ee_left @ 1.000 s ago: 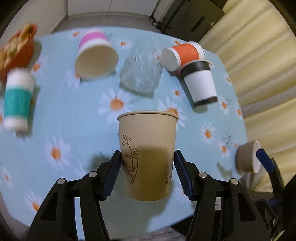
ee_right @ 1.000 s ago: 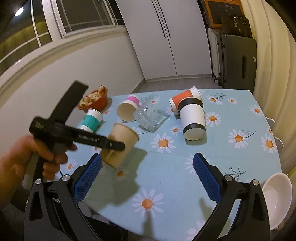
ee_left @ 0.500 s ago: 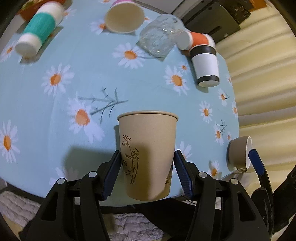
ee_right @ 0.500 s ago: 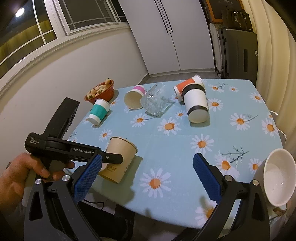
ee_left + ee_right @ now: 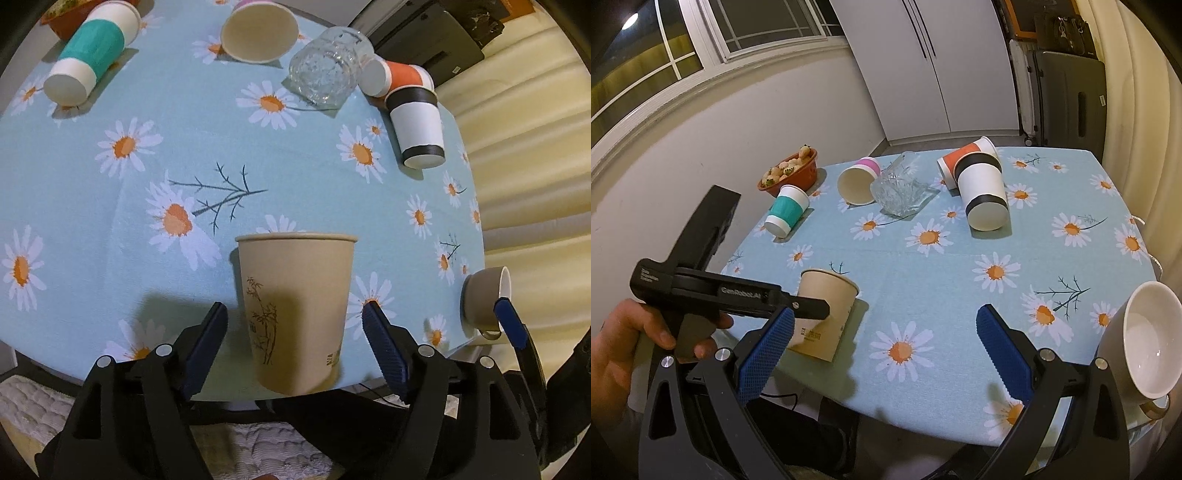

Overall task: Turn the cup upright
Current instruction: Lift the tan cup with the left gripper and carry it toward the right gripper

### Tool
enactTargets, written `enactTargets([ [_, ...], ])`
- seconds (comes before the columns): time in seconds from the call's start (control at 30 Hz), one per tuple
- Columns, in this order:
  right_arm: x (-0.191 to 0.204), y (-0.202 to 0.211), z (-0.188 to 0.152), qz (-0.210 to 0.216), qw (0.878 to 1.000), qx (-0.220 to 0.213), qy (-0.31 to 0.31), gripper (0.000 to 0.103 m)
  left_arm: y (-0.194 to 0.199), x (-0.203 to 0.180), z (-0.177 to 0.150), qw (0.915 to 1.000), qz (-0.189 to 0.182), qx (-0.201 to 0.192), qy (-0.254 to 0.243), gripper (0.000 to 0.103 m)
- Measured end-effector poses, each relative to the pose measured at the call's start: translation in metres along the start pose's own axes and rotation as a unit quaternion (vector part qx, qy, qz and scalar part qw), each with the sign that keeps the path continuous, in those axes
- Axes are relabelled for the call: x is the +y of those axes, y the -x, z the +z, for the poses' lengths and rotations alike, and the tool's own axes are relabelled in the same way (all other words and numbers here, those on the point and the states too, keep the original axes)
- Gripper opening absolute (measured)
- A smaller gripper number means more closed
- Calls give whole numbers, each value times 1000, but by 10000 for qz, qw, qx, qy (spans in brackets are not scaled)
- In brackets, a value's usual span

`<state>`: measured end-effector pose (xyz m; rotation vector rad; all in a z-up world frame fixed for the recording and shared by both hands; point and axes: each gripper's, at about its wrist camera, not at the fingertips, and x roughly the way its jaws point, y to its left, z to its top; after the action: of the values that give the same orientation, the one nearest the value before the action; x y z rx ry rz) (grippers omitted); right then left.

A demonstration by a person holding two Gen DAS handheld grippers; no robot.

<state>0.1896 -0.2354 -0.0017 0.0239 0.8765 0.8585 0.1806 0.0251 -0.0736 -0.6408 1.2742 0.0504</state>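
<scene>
A tan paper cup [image 5: 295, 310] with a bamboo print stands upright near the table's front edge; it also shows in the right wrist view [image 5: 823, 314]. My left gripper [image 5: 295, 328] is open, its blue pads on either side of the cup with a gap to each side. The left gripper's body [image 5: 731, 295] shows in the right wrist view, held by a hand. My right gripper [image 5: 882, 347] is open and empty above the front of the table.
Lying on the daisy tablecloth [image 5: 110, 206]: a teal cup [image 5: 88, 51], a pink cup [image 5: 258, 33], a glass mug [image 5: 325, 70], an orange cup [image 5: 399, 77], a black-and-white cup [image 5: 417, 125]. A white bowl [image 5: 1148, 343] sits at the right edge. A red fruit bowl [image 5: 790, 173] stands far left.
The left gripper has let go of the tan cup: its pads, earlier pressed on the cup, now stand apart from it. The cup now rests on the table. The right gripper stays open.
</scene>
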Motion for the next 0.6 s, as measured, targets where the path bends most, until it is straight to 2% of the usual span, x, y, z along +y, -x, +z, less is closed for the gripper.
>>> enactTargets([
  [0.23,1,-2,0,-34,10000,51,33,98,17,0,0,9998,-85,-130,-102,74],
  [0.4,9,-7,6,-50,9998,136,136,98,40,8,-6,9991,-278,-310,-111,74],
  [0.53,15,-22,12,69,9991,419,88,98,62,23,-21,9976,-336,-597,-131,74],
  [0.6,19,-34,15,27,9977,678,23,98,74,28,-32,9955,-116,-894,-296,74],
])
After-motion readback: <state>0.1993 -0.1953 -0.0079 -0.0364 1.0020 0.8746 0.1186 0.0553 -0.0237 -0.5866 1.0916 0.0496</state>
